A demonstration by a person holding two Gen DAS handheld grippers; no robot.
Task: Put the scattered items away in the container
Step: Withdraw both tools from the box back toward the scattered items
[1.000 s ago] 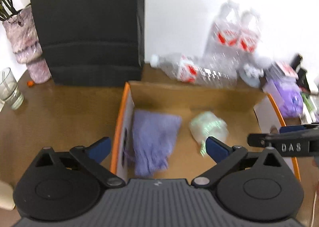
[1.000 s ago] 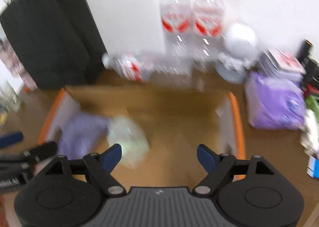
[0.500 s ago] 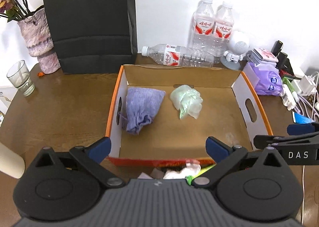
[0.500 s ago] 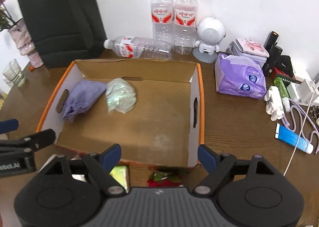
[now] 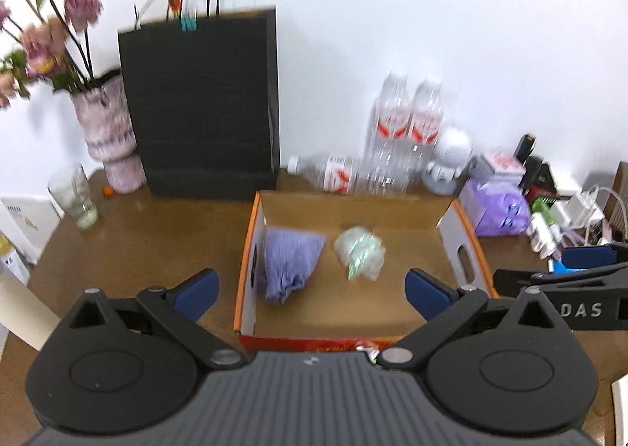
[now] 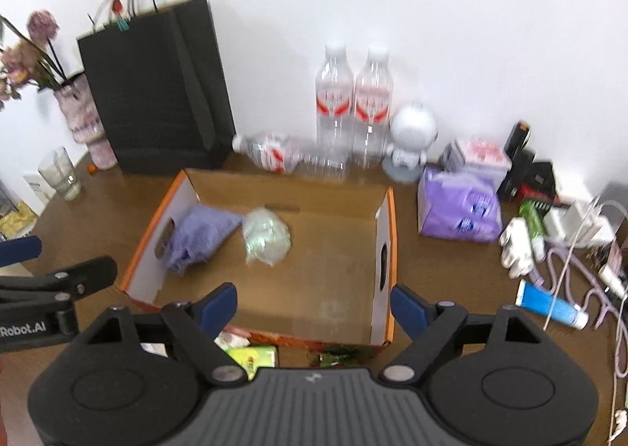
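An orange-edged cardboard box (image 5: 463, 226) (image 6: 386, 218) stands on the brown table. Inside lie a purple cloth (image 5: 290, 257) (image 6: 200, 234) at the left and a pale green crinkled bag (image 5: 359, 250) (image 6: 265, 236) near the middle. My left gripper (image 5: 310, 289) is open and empty, raised in front of the box. My right gripper (image 6: 314, 301) is open and empty, over the box's near wall. Small items lie in front of the box: a yellow-green packet (image 6: 253, 357), a white wrapper (image 6: 229, 338) and a red-green item (image 6: 333, 355).
A black paper bag (image 5: 204, 108), a vase of flowers (image 5: 110, 132) and a glass (image 5: 76, 197) stand at the back left. Water bottles (image 6: 353, 101), a white robot figure (image 6: 410, 140), a purple tissue pack (image 6: 459, 210), a blue tube (image 6: 549, 304) and cables fill the right.
Both grippers have pulled back and risen from inside the box. The view now takes in the whole table and wall. Both stay open.
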